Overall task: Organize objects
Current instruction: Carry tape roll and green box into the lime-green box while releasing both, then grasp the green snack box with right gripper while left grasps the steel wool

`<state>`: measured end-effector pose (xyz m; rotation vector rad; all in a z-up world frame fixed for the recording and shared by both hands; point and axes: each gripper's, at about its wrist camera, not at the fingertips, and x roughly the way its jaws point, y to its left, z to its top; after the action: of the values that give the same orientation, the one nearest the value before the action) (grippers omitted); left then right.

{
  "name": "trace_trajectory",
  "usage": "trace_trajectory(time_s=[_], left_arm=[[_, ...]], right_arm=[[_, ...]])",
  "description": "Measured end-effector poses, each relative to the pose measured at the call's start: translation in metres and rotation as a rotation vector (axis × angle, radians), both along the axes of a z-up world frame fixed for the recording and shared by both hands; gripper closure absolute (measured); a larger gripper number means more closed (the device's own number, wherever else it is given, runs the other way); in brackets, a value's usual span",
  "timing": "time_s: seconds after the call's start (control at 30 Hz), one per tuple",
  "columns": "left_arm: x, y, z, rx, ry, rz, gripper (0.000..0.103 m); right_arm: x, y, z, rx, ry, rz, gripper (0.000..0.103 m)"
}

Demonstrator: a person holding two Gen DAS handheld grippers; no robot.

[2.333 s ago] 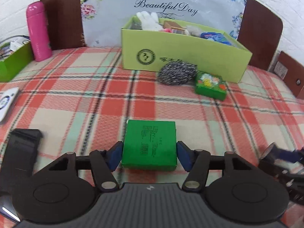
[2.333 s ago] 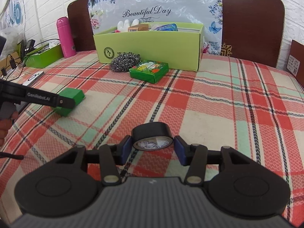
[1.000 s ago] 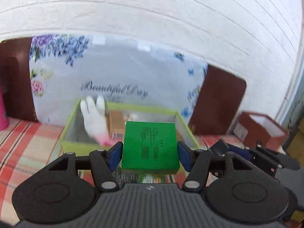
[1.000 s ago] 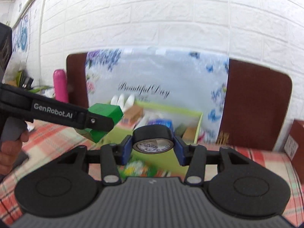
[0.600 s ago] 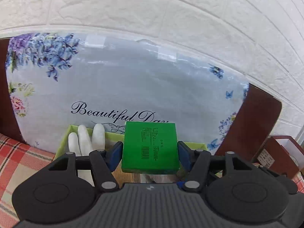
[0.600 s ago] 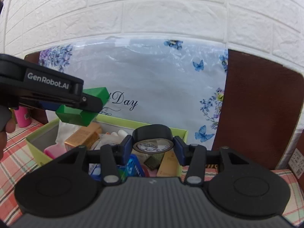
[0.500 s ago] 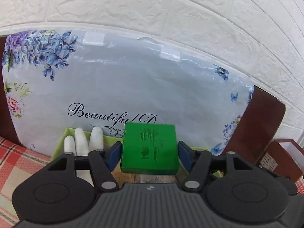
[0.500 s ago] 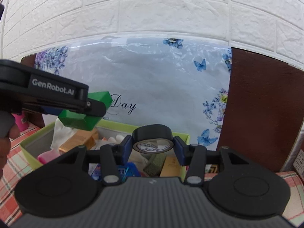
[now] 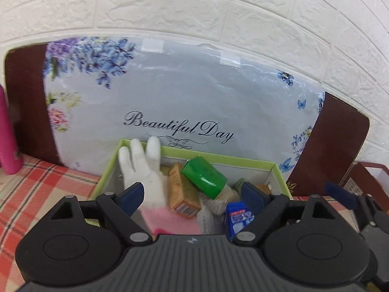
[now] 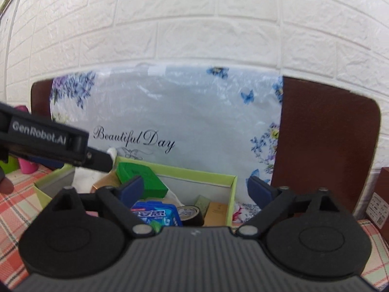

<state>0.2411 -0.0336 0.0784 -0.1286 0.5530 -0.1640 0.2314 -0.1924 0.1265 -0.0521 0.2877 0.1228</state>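
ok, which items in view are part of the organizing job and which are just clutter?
Job:
- small green cardboard box, released, in the bin
- black tape roll, released, in the bin
- lime-green storage bin
- left gripper, right gripper, jaws opening, empty

Lying about:
- pink bottle
- floral plastic bag

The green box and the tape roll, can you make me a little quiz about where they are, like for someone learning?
1. True or false: the green box lies inside the light green bin.
2. Which thing sits just left of the tape roll in the right wrist view?
A. a pink bottle
B. a blue packet
C. a spoon
3. Fill in: the pads of the left gripper and the right gripper press on ____.

Key
1. True; it leans tilted on an orange carton.
2. B, the blue packet.
3. Nothing; both sets of jaws are opening.
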Motion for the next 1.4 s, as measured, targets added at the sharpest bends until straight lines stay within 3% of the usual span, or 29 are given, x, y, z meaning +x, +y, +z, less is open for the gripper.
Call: trace_trajectory(time_s=[0.13,0.4,0.73,0.87,1.13,1.2,1.23,1.4], left_arm=[[-0.025,-0.005,0.004,0.044,-0.002,0.019,0.013],[-0.066,-0.008,-0.005,0.025,0.040,-0.006,0.013],[-0.116,0.031,-0.068,-0.047,0.157,0.008,0.013],[-0.123,0.054,-0.084,-0.055,0.215,0.076,0.013],[-0.125,0.082,-0.070,-0.115,0.167,0.140,0.013],[-0.120,0.079,-0.071,-0.113,0.166,0.127,0.013],[-0.117,0.077,-0.071,-0.113,0.166,0.120,0.013],[-0.087,0.056,-0.074,-0.114,0.151,0.064,0.013]], right_arm=[[-0.024,-0.005,0.009,0.041,0.015,-0.010,0.002],[-0.075,-0.009,0.002,0.079,0.070,-0.024,0.000],[-0.120,0.002,-0.050,0.085,0.244,0.003,0.000],[-0.112,0.023,-0.067,0.044,0.298,0.044,0.002],[-0.043,0.069,-0.082,0.004,0.347,0.027,0.005],[-0.035,0.076,-0.087,-0.014,0.347,0.024,0.011],[-0.034,0.077,-0.090,-0.026,0.343,0.020,0.031],[-0.047,0.051,-0.087,0.008,0.365,0.016,0.035]])
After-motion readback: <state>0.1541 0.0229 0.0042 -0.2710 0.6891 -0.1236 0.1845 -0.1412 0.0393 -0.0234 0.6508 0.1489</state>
